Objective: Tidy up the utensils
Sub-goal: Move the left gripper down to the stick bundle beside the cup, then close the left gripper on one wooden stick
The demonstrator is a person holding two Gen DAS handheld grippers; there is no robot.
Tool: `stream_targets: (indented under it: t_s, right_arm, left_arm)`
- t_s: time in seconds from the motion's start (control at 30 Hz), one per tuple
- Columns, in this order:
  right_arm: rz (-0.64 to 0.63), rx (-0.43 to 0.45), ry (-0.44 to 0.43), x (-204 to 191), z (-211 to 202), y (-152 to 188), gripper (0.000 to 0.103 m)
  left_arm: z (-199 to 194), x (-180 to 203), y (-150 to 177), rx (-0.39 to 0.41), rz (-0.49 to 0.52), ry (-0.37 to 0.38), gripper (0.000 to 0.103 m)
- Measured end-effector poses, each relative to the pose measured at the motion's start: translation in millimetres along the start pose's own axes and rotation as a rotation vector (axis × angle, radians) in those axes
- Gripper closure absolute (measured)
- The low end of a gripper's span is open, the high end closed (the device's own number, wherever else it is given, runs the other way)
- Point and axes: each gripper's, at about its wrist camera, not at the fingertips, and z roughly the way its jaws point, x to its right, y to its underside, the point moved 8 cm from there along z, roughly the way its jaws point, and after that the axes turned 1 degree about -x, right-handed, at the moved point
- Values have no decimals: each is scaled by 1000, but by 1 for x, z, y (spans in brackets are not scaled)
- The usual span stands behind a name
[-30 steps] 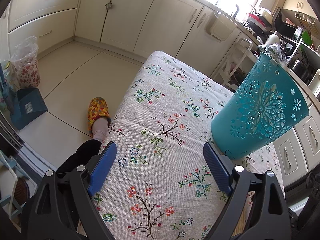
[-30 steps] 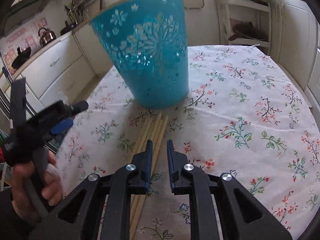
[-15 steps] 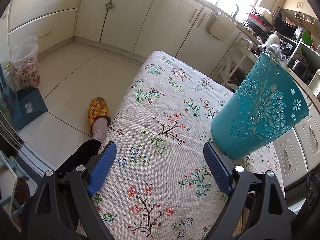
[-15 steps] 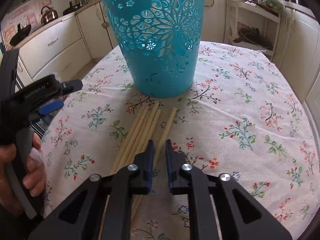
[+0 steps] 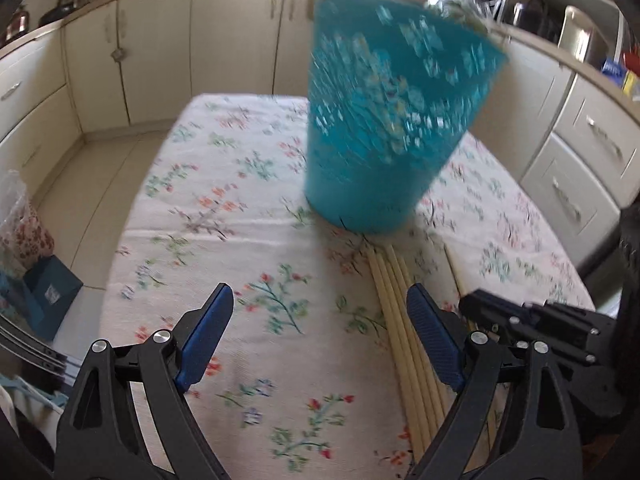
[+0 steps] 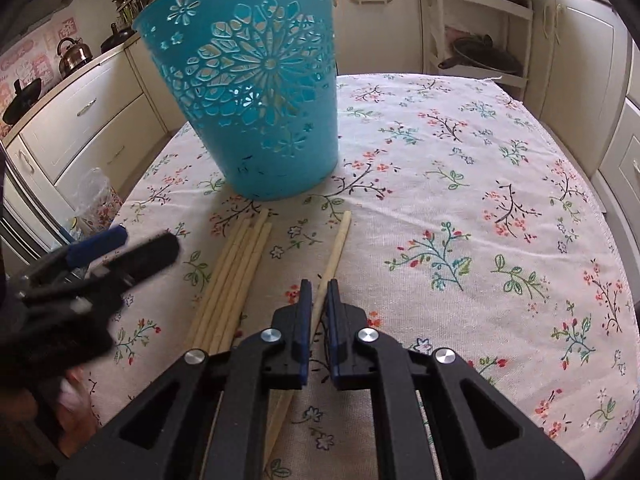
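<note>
**A:** What are your tools doing?

**B:** My right tool (image 6: 318, 294) is clenched on one chopstick (image 6: 335, 246), which lies by itself on the flowered surface (image 6: 460, 184). My left tool (image 5: 320, 330) is spread wide, gripping nothing, with the bundle of chopsticks (image 6: 236, 276) on the cloth just beside its right finger.

**A:** How far along are you?

**B:** Barely started, I think. Every stick I can see is on the cloth, and whether any is in the basket I cannot tell.

**A:** Count them.

**B:** One single stick, about five in the bundle, touching side by side. Just beyond them stands one teal basket (image 6: 256, 92), upright.
</note>
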Motion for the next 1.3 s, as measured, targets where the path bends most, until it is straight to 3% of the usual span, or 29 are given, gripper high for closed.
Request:
stream_targets:
  t_s: [0.27,0.47,0.87,0.97,1.03,1.3]
  right_arm:
    - [19,-7,-22,1,0,-1,95]
    - [27,-9,-31,4,2,-3,94]
    - [34,3,-29,5,3,-7,94]
    - [11,1,-25,4,4,-7,94]
    - [-1,-4,-40,2,3,-7,95]
    - [25,-4,-37,9,5,-12,95]
  left_arm:
    - [17,9,10,-89,63,-87,22]
    - [18,9,9,-93,81,-116,24]
    - [21,11,4,-91,97,-116,54]
    - [23,13,0,-90,101,-101,69]
    - [23,10,-2,-93,85,-82,86]
    - [24,1,-4,-128,6,-46,88]
